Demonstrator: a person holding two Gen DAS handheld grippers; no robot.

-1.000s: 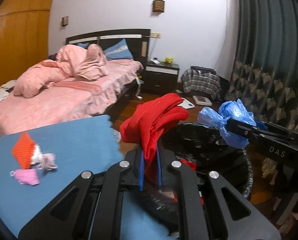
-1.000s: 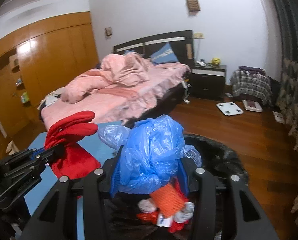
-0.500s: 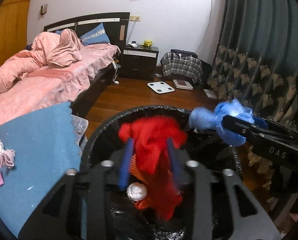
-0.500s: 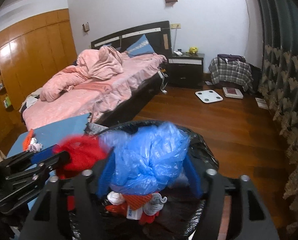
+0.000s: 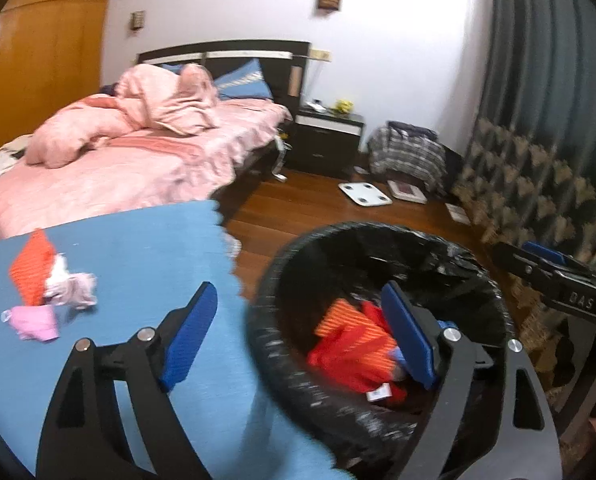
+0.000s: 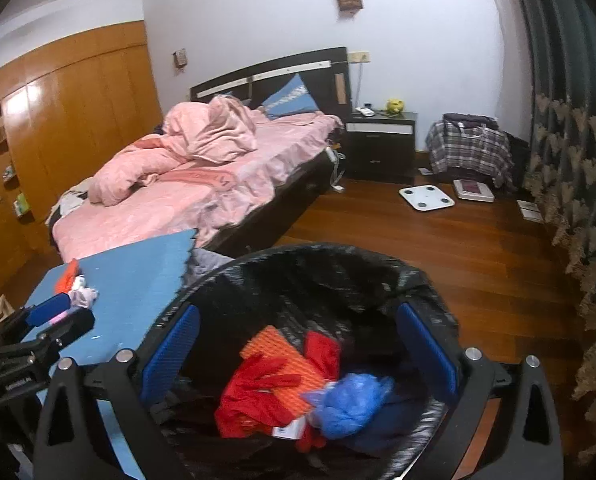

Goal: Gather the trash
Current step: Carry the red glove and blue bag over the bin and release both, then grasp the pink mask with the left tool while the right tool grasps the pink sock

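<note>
A black-lined trash bin (image 5: 377, 236) (image 6: 321, 254) stands beside a blue table (image 5: 138, 256) (image 6: 138, 272). Inside the bin lie a red cloth (image 6: 258, 392) (image 5: 345, 364), an orange ribbed piece (image 6: 286, 356) and a crumpled blue plastic bag (image 6: 349, 404). My left gripper (image 5: 301, 332) is open and empty over the bin's left rim. My right gripper (image 6: 298, 352) is open and empty above the bin. On the table lie an orange piece (image 5: 30, 268), a white-pink wad (image 5: 74, 284) and a pink scrap (image 5: 34, 322).
A bed with pink bedding (image 6: 202, 184) stands behind the table. A dark nightstand (image 6: 381, 148), a plaid bag (image 6: 469, 148) and a white scale (image 6: 425, 198) sit on the wooden floor. A patterned curtain (image 6: 569, 184) hangs at right.
Both grippers opened. The red cloth dropped from the left one and the blue bag from the right one into the bin. The left gripper swung back left toward the table.
</note>
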